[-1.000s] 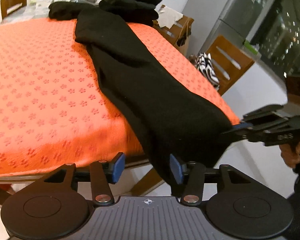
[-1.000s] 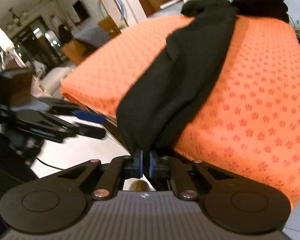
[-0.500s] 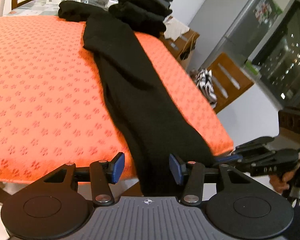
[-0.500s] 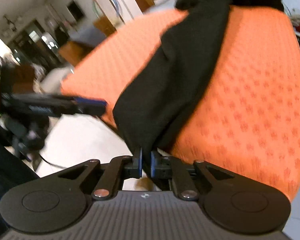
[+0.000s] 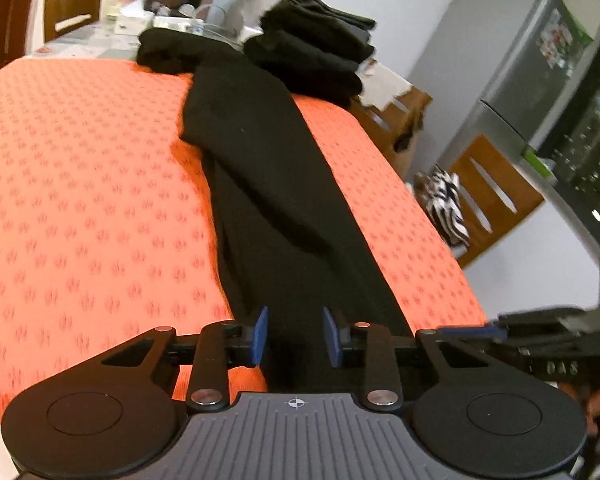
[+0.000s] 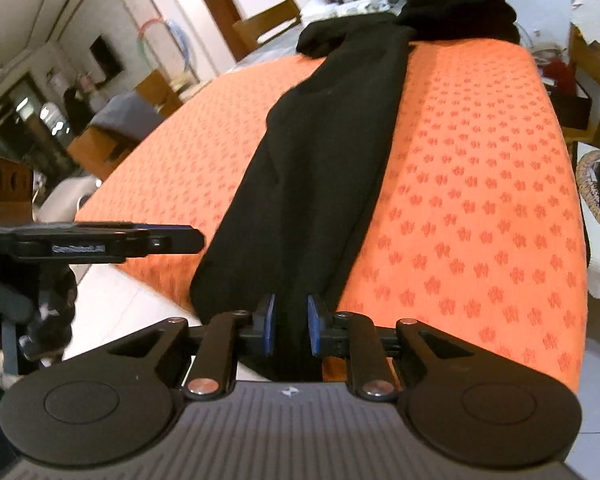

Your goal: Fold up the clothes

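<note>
Two tools, left tool (image 5: 294, 336) closing, right tool (image 6: 291, 324) opening, black garment (image 5: 276, 200) between

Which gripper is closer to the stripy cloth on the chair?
Right. The right gripper, jaws opening around the black garment, is at the table corner nearest the stripy cloth; the left gripper, jaws closing around it too, sits farther away.

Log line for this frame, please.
step: laying garment flat on cloth | left gripper: closing, garment between pads | right gripper: opening, garment between pads | folded stack: far edge
</note>
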`<state>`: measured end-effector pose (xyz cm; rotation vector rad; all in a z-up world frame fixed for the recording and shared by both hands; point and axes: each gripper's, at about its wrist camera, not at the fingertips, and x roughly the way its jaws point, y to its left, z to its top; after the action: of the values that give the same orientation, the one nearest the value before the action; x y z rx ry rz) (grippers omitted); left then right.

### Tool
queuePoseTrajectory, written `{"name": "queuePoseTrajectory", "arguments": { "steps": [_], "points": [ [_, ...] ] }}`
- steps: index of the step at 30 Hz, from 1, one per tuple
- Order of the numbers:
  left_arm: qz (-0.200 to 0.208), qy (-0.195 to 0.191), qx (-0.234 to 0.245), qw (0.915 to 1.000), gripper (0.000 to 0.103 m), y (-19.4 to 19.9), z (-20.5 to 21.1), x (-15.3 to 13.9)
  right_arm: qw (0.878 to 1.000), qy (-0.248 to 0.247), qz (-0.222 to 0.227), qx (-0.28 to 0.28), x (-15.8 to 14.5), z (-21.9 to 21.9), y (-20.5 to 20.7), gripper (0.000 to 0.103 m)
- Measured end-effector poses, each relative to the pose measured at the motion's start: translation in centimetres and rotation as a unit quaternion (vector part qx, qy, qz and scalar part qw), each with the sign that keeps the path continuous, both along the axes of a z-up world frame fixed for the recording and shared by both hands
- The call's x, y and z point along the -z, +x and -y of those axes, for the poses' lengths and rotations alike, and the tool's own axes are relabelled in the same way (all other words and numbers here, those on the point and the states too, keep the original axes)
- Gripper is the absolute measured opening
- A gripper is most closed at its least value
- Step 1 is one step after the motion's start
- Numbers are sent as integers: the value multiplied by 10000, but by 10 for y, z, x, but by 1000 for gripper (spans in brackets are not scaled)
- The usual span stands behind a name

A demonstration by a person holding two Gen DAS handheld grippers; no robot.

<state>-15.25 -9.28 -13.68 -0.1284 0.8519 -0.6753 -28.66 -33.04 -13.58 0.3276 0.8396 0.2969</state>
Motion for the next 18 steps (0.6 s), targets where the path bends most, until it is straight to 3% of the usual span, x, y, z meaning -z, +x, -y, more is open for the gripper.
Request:
{"name": "queuePoseTrajectory", "arguments": {
  "steps": [8, 9, 10, 14, 15, 16, 17, 18],
  "points": [
    [-20, 291, -341, 9990, 32, 35, 22, 15, 9979, -202, -30, 608, 14, 1, 39, 34],
    [-25, 332, -352, 9988, 26, 37, 24, 17, 9975, -179, -53, 679, 17, 3, 43, 35],
    [-30, 373, -362, 9986, 10, 38, 25, 18, 9971, -152, -77, 747, 19, 4, 48, 36],
    [-40, 337, -464, 9983, 7, 37, 23, 19, 9960, -18, -131, 884, 29, 9, 63, 36],
    [-49, 309, -509, 9982, 7, 36, 20, 18, 9960, 23, -133, 879, 31, 10, 67, 35],
    [-67, 293, -558, 9980, 7, 36, 18, 18, 9962, 36, -145, 852, 33, 11, 69, 15],
    [-103, 276, -609, 9977, 7, 36, 15, 18, 9965, 42, -159, 821, 34, 11, 70, 5],
    [-141, 252, -641, 9975, 7, 36, 12, 19, 9964, 27, -162, 826, 35, 11, 70, 5]
  ]
}}
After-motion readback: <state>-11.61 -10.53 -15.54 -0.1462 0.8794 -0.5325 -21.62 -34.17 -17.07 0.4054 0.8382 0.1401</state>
